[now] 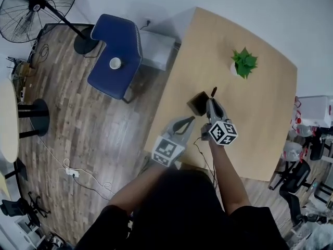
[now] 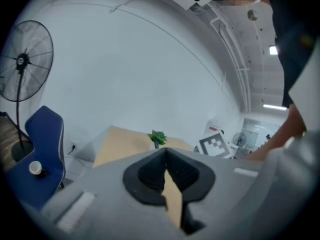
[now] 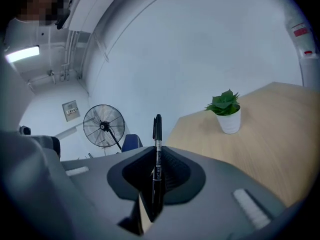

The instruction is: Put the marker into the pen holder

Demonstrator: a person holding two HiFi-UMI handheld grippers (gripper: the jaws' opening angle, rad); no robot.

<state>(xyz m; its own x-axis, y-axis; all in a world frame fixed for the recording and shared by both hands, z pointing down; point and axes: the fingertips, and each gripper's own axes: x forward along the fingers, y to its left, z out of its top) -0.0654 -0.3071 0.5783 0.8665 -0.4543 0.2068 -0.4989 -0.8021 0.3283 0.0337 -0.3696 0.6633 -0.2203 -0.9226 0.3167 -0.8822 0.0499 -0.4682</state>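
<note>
A black marker (image 3: 157, 134) stands upright between the pads of my right gripper (image 3: 157, 171), which is shut on it. In the head view its tip (image 1: 214, 91) pokes out beyond the right gripper (image 1: 212, 104), just right of the dark pen holder (image 1: 197, 103) near the table's left edge. My left gripper (image 1: 190, 120) hovers just below the holder, off the table's left edge. Its pads (image 2: 165, 165) meet with nothing between them. How the marker stands against the holder's opening is hidden by the gripper.
The light wooden table (image 1: 255, 124) carries a small green plant in a white pot (image 1: 243, 63) at the far side. A blue chair (image 1: 117, 53) and a standing fan (image 1: 39, 7) are on the wood floor to the left.
</note>
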